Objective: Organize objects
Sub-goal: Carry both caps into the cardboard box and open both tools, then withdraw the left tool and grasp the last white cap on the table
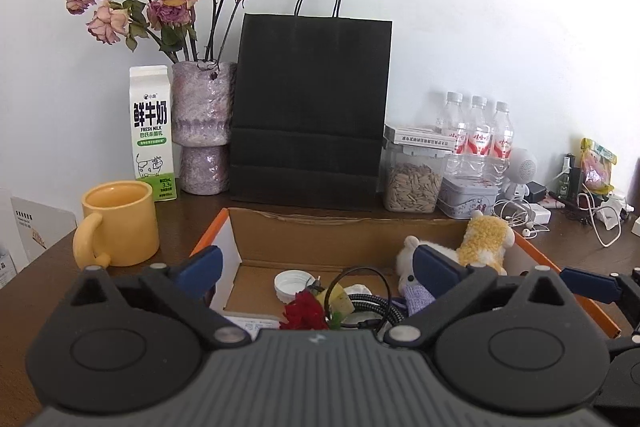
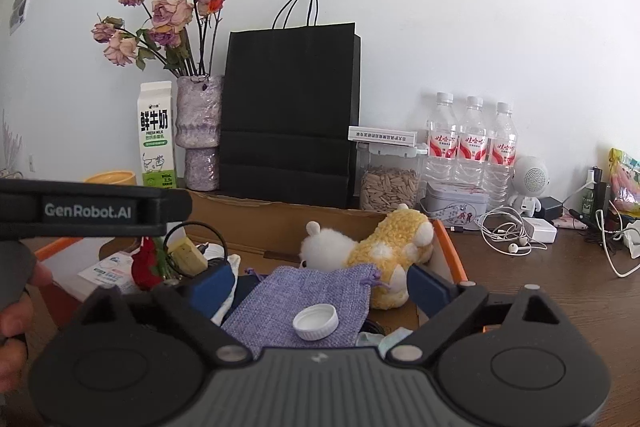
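An open cardboard box (image 1: 344, 235) with an orange rim sits on the dark wooden desk. In it lie a yellow and white plush toy (image 2: 384, 247), a purple cloth pouch (image 2: 312, 291) with a white bottle cap (image 2: 316, 323) on it, a red flower (image 1: 306, 309), a black cable (image 1: 372, 303) and another white cap (image 1: 292, 283). My left gripper (image 1: 318, 267) hangs open over the box's left half, nothing between its blue pads. My right gripper (image 2: 320, 287) stands open above the pouch, also holding nothing. The left gripper's body (image 2: 92, 211) crosses the right wrist view.
Along the wall stand a yellow mug (image 1: 120, 223), a milk carton (image 1: 154, 131), a vase of dried roses (image 1: 202, 127), a black paper bag (image 1: 312, 111), a jar of seeds (image 1: 412, 183), a tin (image 1: 468, 195) and three water bottles (image 1: 476, 135). Earphones and chargers (image 2: 516, 235) lie at the right.
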{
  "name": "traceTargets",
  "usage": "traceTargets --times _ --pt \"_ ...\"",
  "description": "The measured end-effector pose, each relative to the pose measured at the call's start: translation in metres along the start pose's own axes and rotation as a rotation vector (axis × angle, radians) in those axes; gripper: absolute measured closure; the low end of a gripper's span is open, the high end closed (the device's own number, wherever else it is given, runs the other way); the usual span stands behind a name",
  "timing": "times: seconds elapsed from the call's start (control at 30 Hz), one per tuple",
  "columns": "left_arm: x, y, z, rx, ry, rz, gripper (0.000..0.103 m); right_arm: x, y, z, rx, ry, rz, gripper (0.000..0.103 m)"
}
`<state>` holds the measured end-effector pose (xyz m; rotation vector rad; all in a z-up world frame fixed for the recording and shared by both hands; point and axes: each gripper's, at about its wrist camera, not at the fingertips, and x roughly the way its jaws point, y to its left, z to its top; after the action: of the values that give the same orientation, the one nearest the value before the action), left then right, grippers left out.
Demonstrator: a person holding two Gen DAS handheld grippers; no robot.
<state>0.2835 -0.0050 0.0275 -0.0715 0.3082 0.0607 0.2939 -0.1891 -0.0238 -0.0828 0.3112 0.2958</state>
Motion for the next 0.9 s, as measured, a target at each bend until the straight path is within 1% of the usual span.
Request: traceTargets --times 0.1,0.3,0.53,0.7,0.9 --pt "-0.003 0.000 0.001 -0.002 -0.006 0.003 0.000 -0.001 -0.001 0.000 0.011 -0.003 0.001 0.002" --pt "-0.004 -0.001 -0.001 0.001 -0.002 0.005 0.000 -0.004 -0.002 0.000 0.023 -0.007 -0.003 0.000" --pt "-0.008 0.000 -0.004 0.000 -0.001 -0.003 0.000 -0.008 -0.003 -0.002 0.031 0.000 0.000 0.000" --pt "-0.020 0.005 -0.006 -0.003 0.000 -0.019 0.000 -0.017 -0.002 -0.003 0.021 -0.003 0.004 0.000" --pt "-0.037 0.012 -0.018 0.025 0.042 -0.032 0.000 -0.034 0.006 -0.008 -0.024 0.007 0.011 0.000"
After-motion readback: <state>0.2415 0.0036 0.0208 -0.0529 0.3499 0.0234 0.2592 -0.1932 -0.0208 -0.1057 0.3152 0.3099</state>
